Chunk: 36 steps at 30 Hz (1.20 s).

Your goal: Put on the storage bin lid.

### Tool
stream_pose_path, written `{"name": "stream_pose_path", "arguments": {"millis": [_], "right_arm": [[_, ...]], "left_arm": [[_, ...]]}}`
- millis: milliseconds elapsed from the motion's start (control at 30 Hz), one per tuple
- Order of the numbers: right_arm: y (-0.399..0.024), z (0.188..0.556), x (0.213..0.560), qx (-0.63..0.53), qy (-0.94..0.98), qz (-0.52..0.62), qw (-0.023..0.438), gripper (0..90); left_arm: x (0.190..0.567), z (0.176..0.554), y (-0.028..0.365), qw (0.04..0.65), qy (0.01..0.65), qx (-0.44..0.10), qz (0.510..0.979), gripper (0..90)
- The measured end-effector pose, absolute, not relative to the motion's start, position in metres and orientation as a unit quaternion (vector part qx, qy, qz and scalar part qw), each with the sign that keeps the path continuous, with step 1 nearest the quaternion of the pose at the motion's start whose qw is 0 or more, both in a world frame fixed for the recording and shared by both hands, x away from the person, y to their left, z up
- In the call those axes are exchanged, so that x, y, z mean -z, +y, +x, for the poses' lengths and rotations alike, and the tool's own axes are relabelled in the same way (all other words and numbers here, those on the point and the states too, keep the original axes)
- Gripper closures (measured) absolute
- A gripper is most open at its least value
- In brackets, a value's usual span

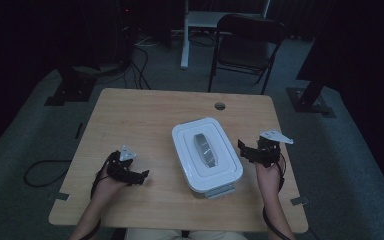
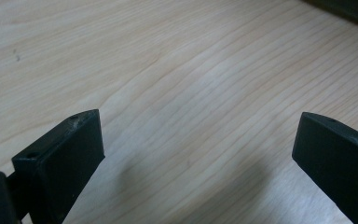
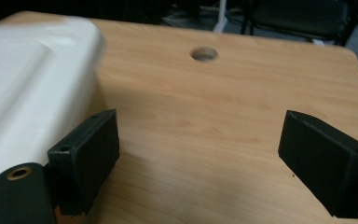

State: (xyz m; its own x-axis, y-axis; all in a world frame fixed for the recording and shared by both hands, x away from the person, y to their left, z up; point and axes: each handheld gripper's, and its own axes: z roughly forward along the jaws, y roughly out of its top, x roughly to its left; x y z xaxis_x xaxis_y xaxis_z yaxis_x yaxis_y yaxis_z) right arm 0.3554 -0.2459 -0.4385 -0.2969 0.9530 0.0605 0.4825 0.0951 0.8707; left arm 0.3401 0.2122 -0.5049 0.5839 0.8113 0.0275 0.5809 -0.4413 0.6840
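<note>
The box (image 1: 207, 156) sits mid-table, long axis running away from you, angled slightly left. Your right gripper (image 1: 252, 152) hangs just beside its right edge, jaws wide and empty; your left gripper (image 1: 139, 176), also spread, sits farther off.

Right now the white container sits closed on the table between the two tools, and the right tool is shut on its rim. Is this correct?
Not fully. The white container does sit closed on the table between the two tools, but the right tool is open and holds nothing. The right gripper view shows its jaws wide apart over bare wood, with the container beside them.
</note>
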Motion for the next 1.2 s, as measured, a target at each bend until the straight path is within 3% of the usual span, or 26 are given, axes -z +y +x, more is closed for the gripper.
{"name": "stream_pose_path", "arguments": {"millis": [333, 767, 1200], "right_arm": [[-0.258, 0.361, 0.482, -0.391, 0.69, 0.55, 0.26, 12.1], [-0.247, 0.352, 0.512, -0.389, 0.719, 0.528, 0.229, 12.1], [-0.237, 0.343, 0.516, -0.385, 0.739, 0.502, 0.23, 12.9]], "left_arm": [[0.496, 0.349, 0.182, 0.331, 0.393, -0.177, 0.839, 2.6], [0.491, 0.361, 0.144, 0.339, 0.364, -0.168, 0.851, 2.6], [0.493, 0.369, 0.114, 0.343, 0.347, -0.155, 0.859, 2.6]]}}
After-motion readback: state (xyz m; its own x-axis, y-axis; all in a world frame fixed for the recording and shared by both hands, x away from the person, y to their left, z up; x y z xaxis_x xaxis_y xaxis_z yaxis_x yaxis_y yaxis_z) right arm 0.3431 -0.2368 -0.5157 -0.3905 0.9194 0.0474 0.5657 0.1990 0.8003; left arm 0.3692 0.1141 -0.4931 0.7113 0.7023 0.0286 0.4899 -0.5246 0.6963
